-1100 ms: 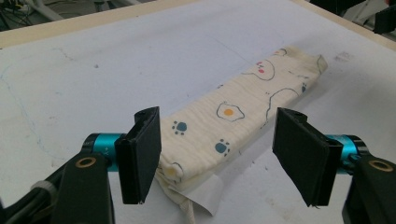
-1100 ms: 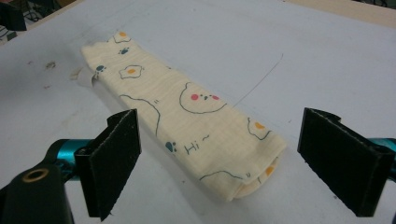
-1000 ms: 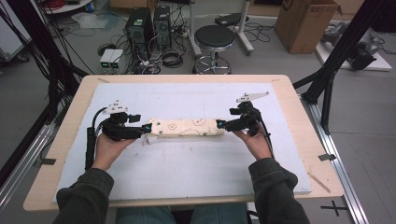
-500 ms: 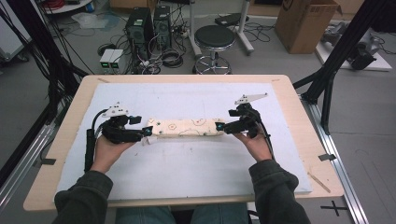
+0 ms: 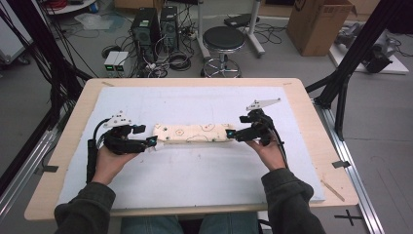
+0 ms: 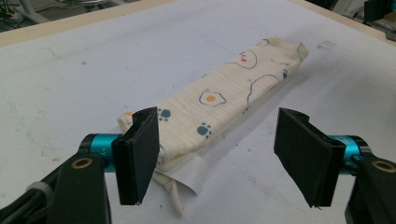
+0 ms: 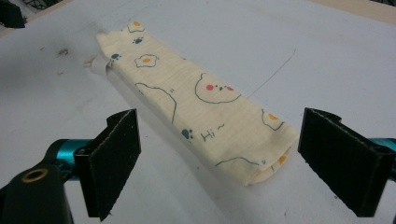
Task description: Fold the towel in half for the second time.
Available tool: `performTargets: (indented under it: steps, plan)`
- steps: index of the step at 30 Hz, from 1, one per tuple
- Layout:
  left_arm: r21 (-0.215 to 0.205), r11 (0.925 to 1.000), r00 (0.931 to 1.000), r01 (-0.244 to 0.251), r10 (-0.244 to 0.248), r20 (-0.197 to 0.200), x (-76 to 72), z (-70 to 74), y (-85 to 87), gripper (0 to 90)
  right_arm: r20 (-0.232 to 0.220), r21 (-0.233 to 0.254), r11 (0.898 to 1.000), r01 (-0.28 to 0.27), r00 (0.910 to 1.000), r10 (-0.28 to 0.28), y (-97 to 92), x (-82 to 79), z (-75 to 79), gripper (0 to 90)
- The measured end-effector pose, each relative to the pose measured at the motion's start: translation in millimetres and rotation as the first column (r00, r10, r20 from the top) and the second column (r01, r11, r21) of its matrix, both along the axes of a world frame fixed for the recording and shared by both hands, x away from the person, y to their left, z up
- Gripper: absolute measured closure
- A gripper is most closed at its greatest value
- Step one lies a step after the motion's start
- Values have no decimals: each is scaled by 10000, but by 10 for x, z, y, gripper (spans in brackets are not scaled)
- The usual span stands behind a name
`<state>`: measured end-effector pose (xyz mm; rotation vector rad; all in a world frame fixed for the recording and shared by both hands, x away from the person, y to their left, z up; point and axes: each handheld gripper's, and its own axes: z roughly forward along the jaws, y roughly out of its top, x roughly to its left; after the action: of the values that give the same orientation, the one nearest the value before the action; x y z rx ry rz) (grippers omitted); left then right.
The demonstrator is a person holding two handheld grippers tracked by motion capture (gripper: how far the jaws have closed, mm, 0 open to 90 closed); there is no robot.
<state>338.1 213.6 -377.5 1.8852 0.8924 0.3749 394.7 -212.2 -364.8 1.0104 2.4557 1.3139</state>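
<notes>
1. Forearms in dark sleeves come in from the bottom of the high view, each hand carrying a gripper.
2. Left gripper [image 5: 150,142] sits left of centre, jaws spread wide and gripping nothing; in its own view they stand apart around the cloth's near end [image 6: 219,114], where a white label pokes out.
3. Right gripper [image 5: 231,135] sits right of centre, also released, its pads [image 7: 116,158] apart at either side of the cloth's end.
4. Folded cloth [image 5: 192,133], cream with egg and paw prints, lies flat as a long strip mid-frame between both grippers, on the white mat [image 5: 195,175].
5. Stool [image 5: 223,39] and cardboard box [image 5: 316,22] stand on the floor along the top.
</notes>
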Motion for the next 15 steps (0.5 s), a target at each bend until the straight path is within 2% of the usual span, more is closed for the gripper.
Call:
performTargets:
  steps: [4,6,15]
  plan:
    - [61,10000,10000,16,-16,51,-41,4,9,309,201,253,9996,128,9997,-133,-54,-44,-21,124]
    - [95,9999,9999,37,-38,122,-55,10,19,307,84,258,9994,212,9997,-214,-89,-61,-52,123]
    - [116,9999,9998,57,-60,181,-148,-20,33,299,151,225,9992,321,9994,-325,-181,-141,-139,123]
